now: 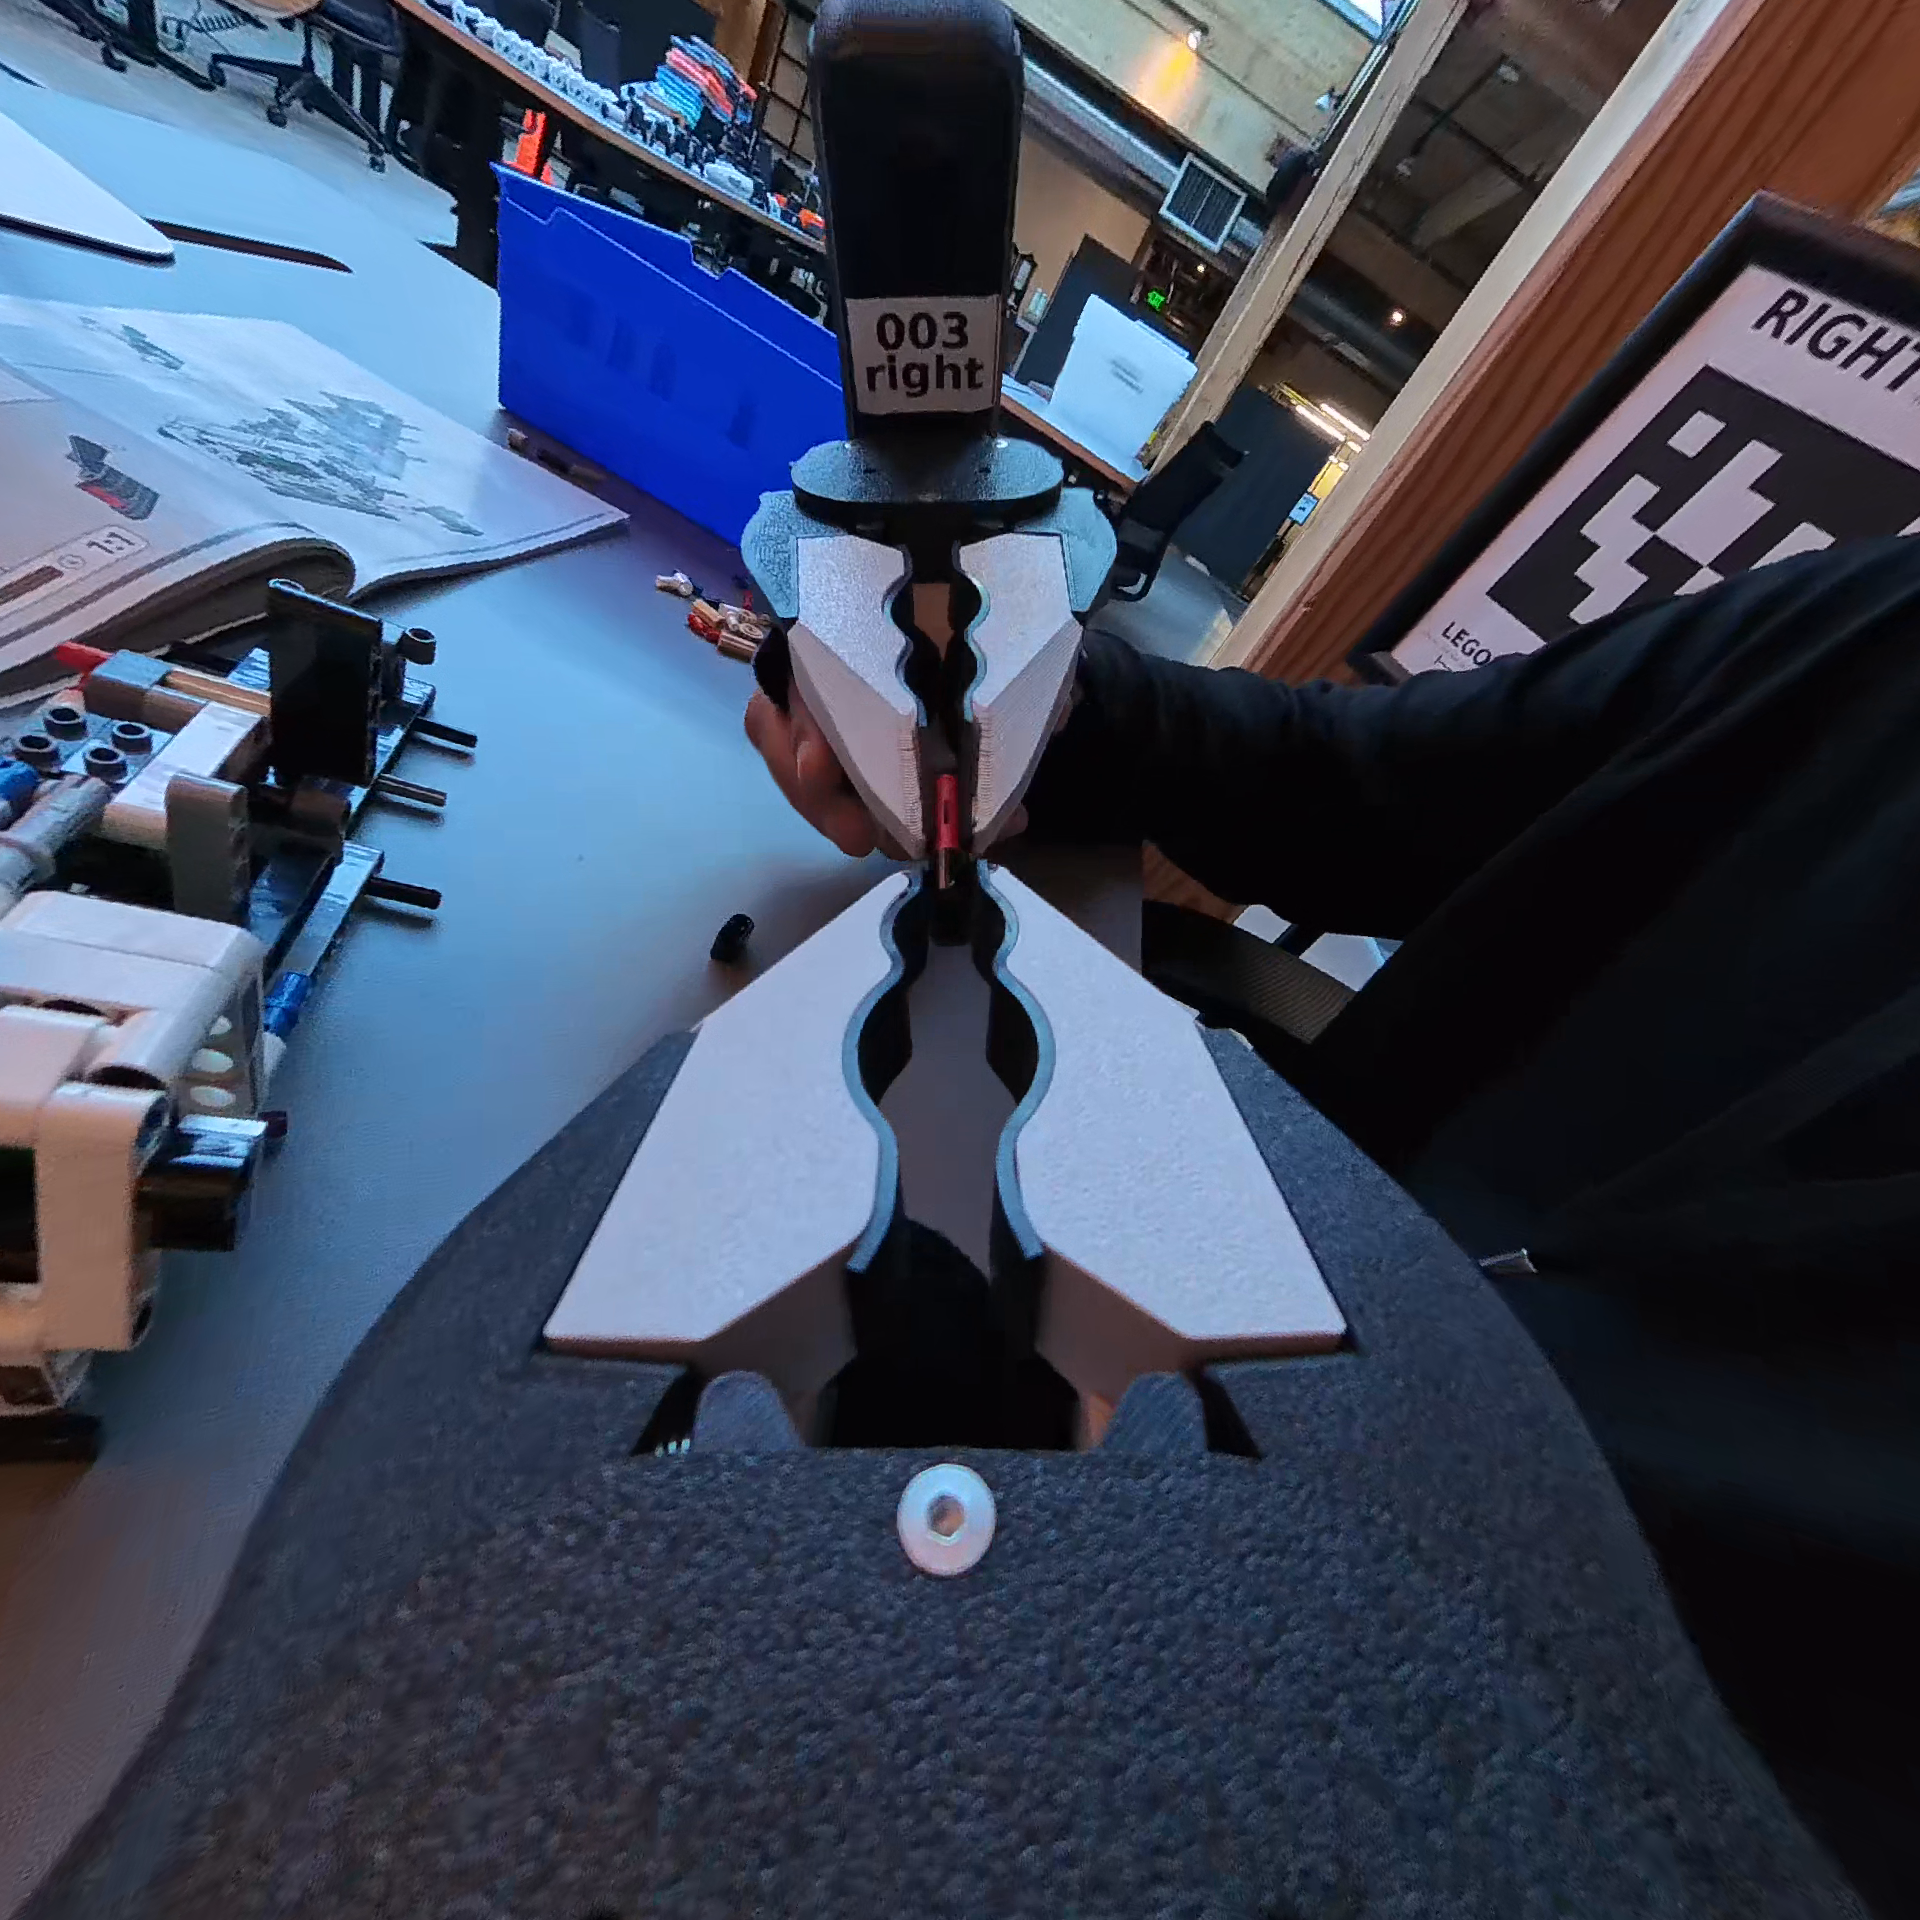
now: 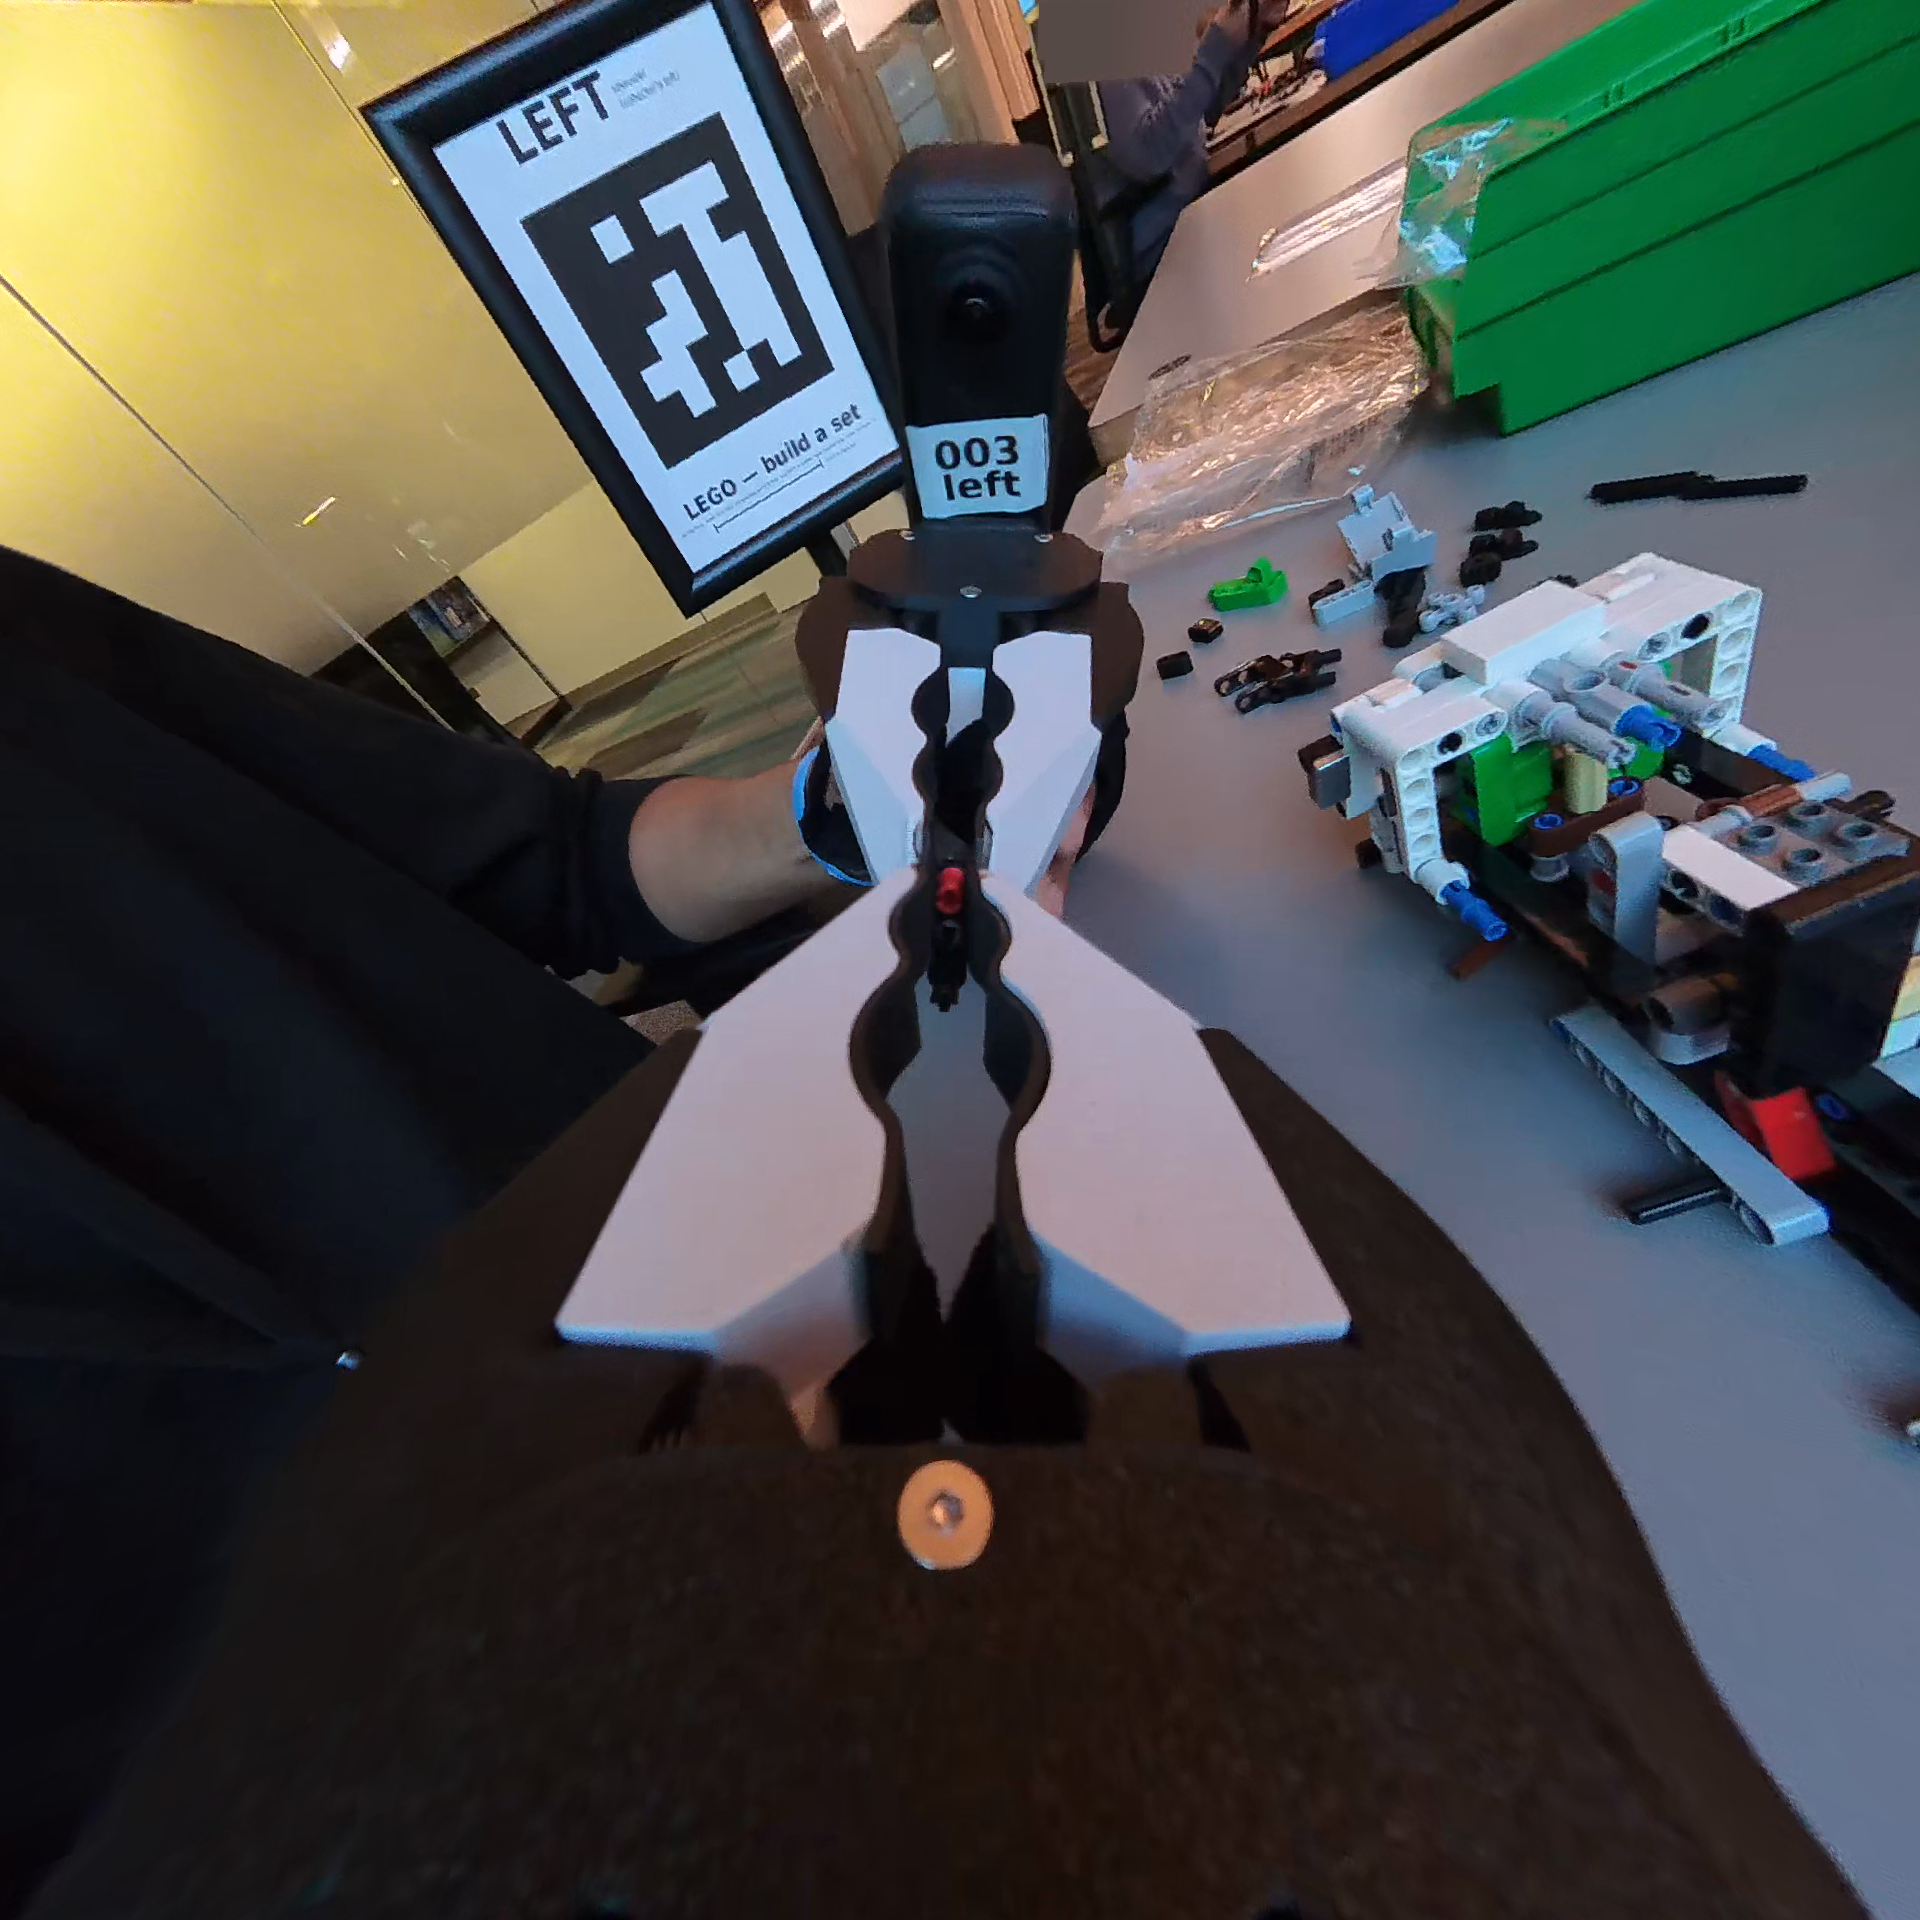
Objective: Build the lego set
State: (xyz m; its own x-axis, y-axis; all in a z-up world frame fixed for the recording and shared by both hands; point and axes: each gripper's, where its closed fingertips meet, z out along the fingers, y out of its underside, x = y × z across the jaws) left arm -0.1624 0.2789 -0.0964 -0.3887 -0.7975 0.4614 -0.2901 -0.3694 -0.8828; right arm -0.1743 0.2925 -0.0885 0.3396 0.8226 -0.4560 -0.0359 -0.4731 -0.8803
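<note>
Grippers tip to tip above the near edge of the grey table [image 1: 540, 987]. Left gripper [image 1: 943, 891], white fingers with wavy black inner edges, jaws drawn narrow, a dark piece glimpsed between the tips; cannot tell whether actually gripped. Right gripper [image 2: 948, 896], same build, jaws closed on a small red pin [image 2: 948, 891], with a thin black stub trailing back between the fingers. Seen from the left wrist, same red pin [image 1: 945, 805] clamped upright in the far gripper, its dark lower end reaching the left fingertips. Bare right hand [image 1: 821, 769] and black sleeve behind that gripper; left hand [image 2: 727, 842] around the other handle.

Partly built white, grey and black lego model [image 2: 1558, 790] resting on the table to the right in the right wrist view, well apart from both grippers; same model [image 1: 156, 883] at the left edge in the left wrist view. Open instruction booklet [image 1: 260, 447] lying behind it, blue plastic bin [image 1: 644, 343] farther back. Small black lego piece [image 1: 732, 935] alone on the table near the left fingers. Loose black connectors [image 2: 1278, 670] and a bright green piece [image 2: 1247, 587] scattered beyond the model, crumpled clear plastic bags [image 2: 1247, 436] farther off, green plastic bin [image 2: 1662, 208] at the far right.
</note>
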